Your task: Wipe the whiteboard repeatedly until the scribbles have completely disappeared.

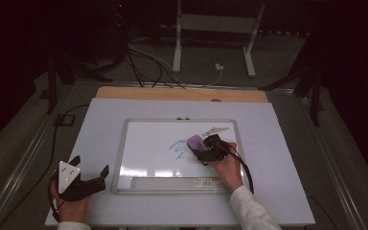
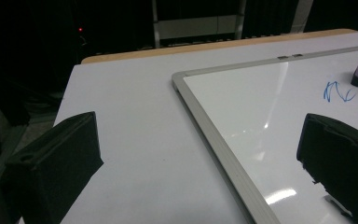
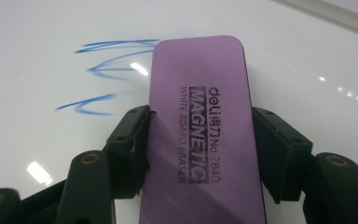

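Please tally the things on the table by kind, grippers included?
Whiteboard: 1
Purple eraser: 1
Blue scribble patch: 1
Grippers: 2, left gripper and right gripper
Total: 5

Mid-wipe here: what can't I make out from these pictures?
- Right gripper view: the eraser covers the whiteboard beneath, hiding any ink there.
- High view: the pale thing beyond the right gripper is too small to identify.
- Left gripper view: the blue marks are cut by the right edge.
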`<move>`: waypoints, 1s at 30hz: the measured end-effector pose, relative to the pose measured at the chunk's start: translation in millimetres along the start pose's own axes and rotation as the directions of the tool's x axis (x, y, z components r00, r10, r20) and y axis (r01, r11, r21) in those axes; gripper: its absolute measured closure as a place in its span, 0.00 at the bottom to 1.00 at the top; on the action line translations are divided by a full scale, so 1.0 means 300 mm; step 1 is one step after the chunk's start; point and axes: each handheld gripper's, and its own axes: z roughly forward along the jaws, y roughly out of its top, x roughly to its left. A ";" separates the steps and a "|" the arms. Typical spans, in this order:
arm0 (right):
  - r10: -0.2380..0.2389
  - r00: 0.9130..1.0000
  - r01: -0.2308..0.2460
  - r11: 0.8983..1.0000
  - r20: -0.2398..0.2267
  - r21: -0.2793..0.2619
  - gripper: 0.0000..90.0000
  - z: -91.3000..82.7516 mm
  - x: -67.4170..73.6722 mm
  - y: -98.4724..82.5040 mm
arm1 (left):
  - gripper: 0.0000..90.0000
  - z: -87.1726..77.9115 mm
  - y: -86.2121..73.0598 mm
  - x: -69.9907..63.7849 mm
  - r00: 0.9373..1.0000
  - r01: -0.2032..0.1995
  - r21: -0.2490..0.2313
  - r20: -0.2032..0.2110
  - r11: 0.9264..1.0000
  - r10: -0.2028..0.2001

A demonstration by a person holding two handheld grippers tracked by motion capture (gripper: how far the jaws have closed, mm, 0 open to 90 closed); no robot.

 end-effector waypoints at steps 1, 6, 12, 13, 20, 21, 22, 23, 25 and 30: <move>0.015 1.000 -0.015 1.000 0.002 0.000 0.46 0.000 -0.011 0.000 | 0.00 0.001 0.000 0.000 1.000 0.000 0.000 0.000 1.000 0.000; 0.008 1.000 -0.008 1.000 -0.019 0.002 0.46 -0.002 0.008 -0.004 | 0.00 0.002 0.000 -0.003 1.000 -0.003 0.002 0.001 1.000 0.003; -0.049 0.997 0.049 0.999 -0.065 0.004 0.46 -0.006 0.070 -0.011 | 0.00 0.000 0.001 -0.003 1.000 -0.001 0.000 -0.002 1.000 0.001; -0.051 0.997 0.051 0.999 -0.066 0.006 0.46 -0.006 0.069 -0.010 | 0.00 0.000 0.001 -0.003 1.000 -0.001 -0.001 -0.002 1.000 0.001; 0.011 1.000 -0.011 1.000 0.020 0.007 0.46 -0.003 -0.001 0.001 | 0.00 0.001 0.001 -0.002 1.000 -0.002 0.001 -0.001 1.000 0.002; 0.020 1.000 -0.020 1.000 0.015 0.003 0.46 -0.003 -0.001 -0.002 | 0.00 0.002 0.000 -0.003 1.000 -0.002 0.000 0.000 1.000 0.002; 0.020 1.000 -0.020 1.000 0.015 0.003 0.46 -0.003 -0.001 -0.002 | 0.00 0.002 0.000 -0.003 1.000 -0.003 0.002 0.000 1.000 0.003; 0.016 1.000 -0.016 1.000 0.013 0.004 0.46 -0.004 0.004 -0.002 | 0.00 0.003 0.000 -0.003 1.000 -0.005 0.005 0.001 1.000 0.005; -0.007 1.000 0.007 1.000 -0.024 0.010 0.46 -0.002 0.032 -0.002 | 0.00 0.005 0.000 -0.003 1.000 -0.006 0.006 0.000 1.000 0.006; -0.074 0.992 0.076 0.997 -0.104 0.014 0.46 0.006 0.120 0.002 | 0.00 0.003 0.001 -0.004 1.000 -0.008 0.005 0.000 1.000 0.008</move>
